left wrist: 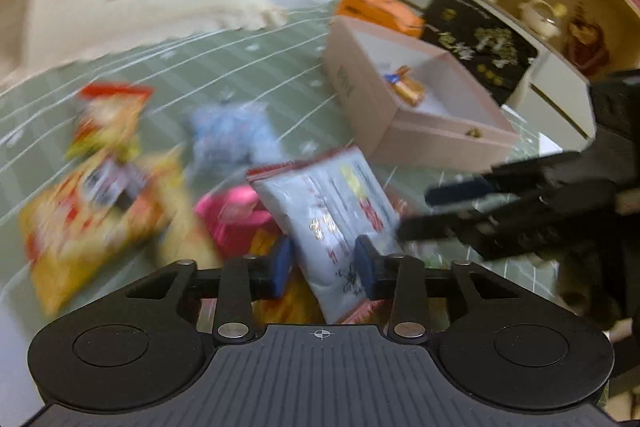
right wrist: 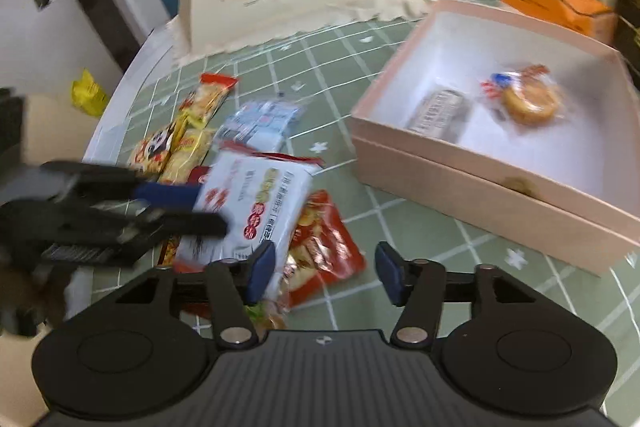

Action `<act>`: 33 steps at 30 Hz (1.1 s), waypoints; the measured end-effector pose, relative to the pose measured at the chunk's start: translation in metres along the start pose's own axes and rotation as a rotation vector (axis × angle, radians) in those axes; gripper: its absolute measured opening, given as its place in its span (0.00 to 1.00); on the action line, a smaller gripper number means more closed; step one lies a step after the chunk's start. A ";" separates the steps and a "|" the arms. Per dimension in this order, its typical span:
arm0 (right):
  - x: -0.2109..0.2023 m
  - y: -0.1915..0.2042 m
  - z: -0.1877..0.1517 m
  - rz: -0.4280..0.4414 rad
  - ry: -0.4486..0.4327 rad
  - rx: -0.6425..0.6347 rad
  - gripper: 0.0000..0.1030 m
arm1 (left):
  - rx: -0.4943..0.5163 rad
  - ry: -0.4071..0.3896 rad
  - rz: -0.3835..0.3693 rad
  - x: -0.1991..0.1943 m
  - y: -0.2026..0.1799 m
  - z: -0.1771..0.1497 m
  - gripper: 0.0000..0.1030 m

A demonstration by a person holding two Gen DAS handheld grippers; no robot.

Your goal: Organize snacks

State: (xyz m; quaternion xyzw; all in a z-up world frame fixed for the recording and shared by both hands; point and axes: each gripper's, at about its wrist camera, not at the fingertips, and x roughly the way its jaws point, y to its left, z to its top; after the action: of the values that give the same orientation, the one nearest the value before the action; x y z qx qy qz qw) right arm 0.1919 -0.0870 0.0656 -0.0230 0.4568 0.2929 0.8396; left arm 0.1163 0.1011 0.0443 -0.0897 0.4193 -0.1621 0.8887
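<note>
Pickup is the step in hand: the left gripper [left wrist: 323, 265] pinches the white packet [right wrist: 248, 205] on the snack pile beside the pink box [right wrist: 500, 195], the right gripper [right wrist: 325, 271] gapes empty, and next comes a lift into that box.
</note>
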 end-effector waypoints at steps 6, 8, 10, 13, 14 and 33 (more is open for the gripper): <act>0.020 0.009 0.003 0.066 -0.006 0.002 0.71 | -0.151 -0.035 0.109 -0.040 0.001 -0.042 0.37; 0.018 0.017 -0.001 0.074 0.002 -0.039 0.72 | -0.218 -0.066 0.142 -0.049 0.000 -0.050 0.37; 0.018 0.026 -0.010 0.049 0.027 -0.109 0.72 | -0.286 -0.095 0.163 -0.057 0.000 -0.055 0.37; 0.008 0.036 -0.034 0.006 0.042 -0.231 0.72 | -0.383 -0.128 0.186 -0.062 0.004 -0.058 0.37; 0.004 0.037 -0.041 -0.001 0.041 -0.255 0.72 | -0.412 -0.131 0.188 -0.060 0.005 -0.057 0.37; -0.036 0.036 -0.039 0.083 -0.051 -0.071 0.69 | -0.410 -0.186 0.248 -0.069 0.014 -0.057 0.39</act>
State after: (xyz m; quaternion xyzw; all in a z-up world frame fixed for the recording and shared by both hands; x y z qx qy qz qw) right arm 0.1294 -0.0862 0.0794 -0.0265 0.4253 0.3440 0.8367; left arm 0.0338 0.1376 0.0531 -0.2307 0.3675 0.0454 0.8998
